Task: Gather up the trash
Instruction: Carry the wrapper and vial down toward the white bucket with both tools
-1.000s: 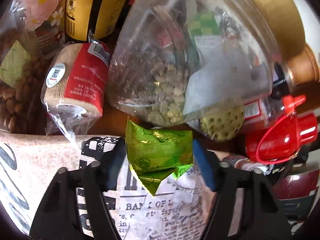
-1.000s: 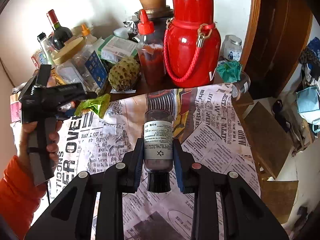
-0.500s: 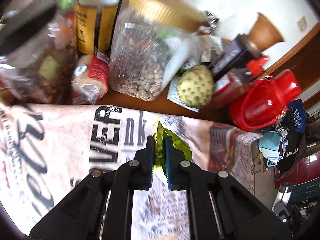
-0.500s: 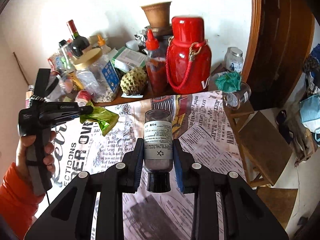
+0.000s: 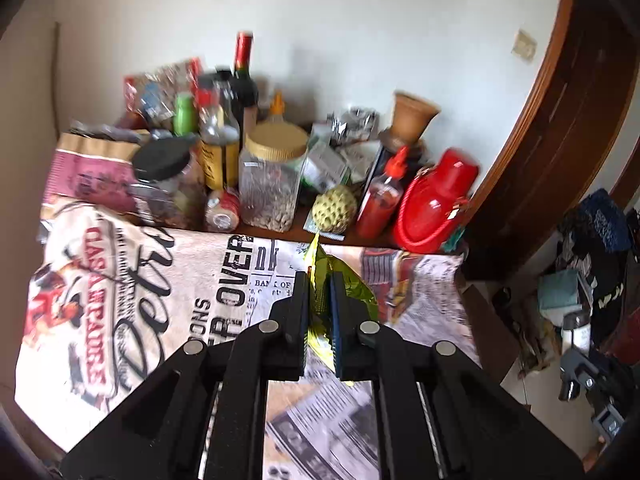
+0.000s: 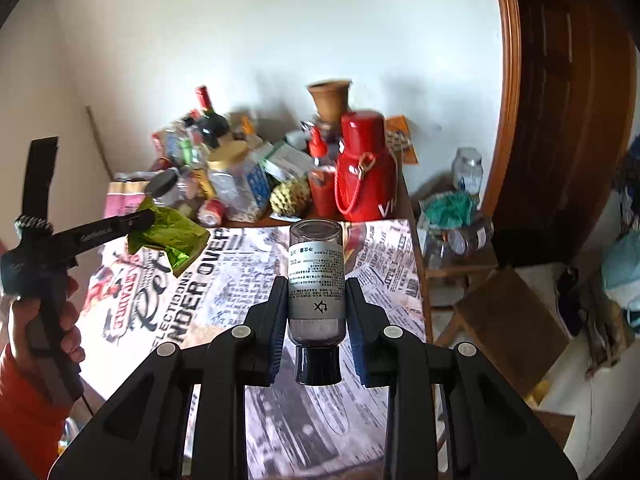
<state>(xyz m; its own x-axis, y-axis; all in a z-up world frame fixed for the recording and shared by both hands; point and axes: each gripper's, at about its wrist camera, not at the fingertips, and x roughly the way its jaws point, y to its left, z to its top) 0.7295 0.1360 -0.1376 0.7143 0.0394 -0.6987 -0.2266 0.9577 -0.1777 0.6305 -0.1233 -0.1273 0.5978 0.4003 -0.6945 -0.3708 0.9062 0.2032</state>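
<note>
- Right tool [image 6: 316,300] is clamped on the upside-down bottle [image 6: 316,280], cap down; a loose pinch on that smooth glass could drop it onto the table [image 6: 248,264].
- Left tool [image 5: 320,292] is clenched on the green wrapper [image 5: 352,292], lifted clear of the table; that thin foil could tear or slide out.

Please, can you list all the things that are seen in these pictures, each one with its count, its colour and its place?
green wrapper: one, green foil, crumpled, clamped in the left gripper, lifted above the table
small bottle: one, dark contents, white label, black cap toward the camera, clamped in the right gripper
tablecloth: one, newspaper print, covers the table front
red flask: one, red, rope handle, back right of the table
sauce bottle: one, red, beside the flask
wine bottle: one, dark, red top, back
seed jar: one, clear, tan lid, middle
clay pot: one, brown, back
left gripper: one, black, shut
right gripper: one, black, shut
hand: one, orange sleeve, holding the left gripper
</note>
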